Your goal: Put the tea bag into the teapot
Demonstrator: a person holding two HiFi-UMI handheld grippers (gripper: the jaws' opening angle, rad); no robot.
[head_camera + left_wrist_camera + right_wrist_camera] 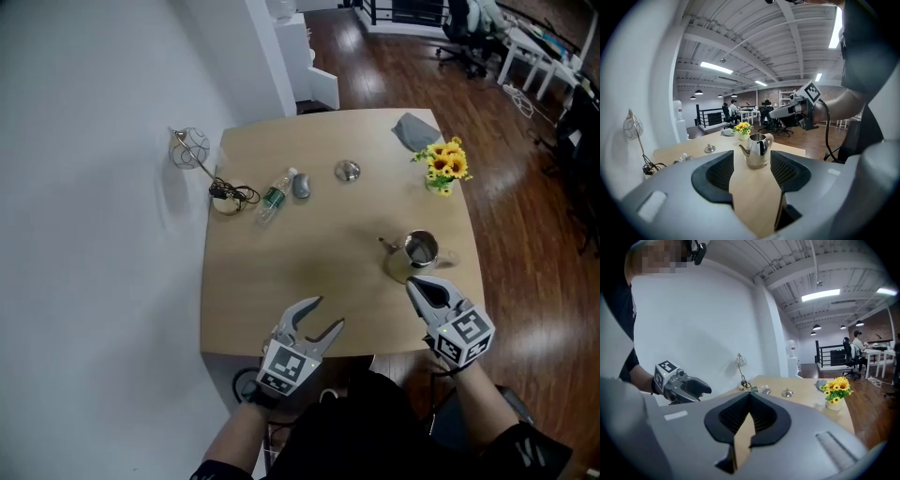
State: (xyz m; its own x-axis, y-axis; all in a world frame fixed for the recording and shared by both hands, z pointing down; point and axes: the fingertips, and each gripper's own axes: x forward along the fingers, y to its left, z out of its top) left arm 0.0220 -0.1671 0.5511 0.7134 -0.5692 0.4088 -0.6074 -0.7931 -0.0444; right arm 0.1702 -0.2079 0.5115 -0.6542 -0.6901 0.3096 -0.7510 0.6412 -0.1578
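Observation:
A shiny steel teapot (417, 251) stands without its lid on the right part of the wooden table (281, 281), spout pointing left. Its round lid (348, 171) lies apart, further back. A small grey packet (300, 186), possibly the tea bag, lies next to a water bottle (274, 197). My right gripper (413, 284) is shut with nothing between its fingers, just in front of the teapot. My left gripper (330, 312) hovers open and empty over the table's front edge. In the left gripper view the teapot (757, 150) stands ahead between the open jaws.
A vase of yellow flowers (445, 169) and a grey cloth (415, 131) sit at the back right. A coiled cable (230, 195) lies at the table's left edge under a wire holder (190, 147) on the white wall. Office chairs and desks stand beyond.

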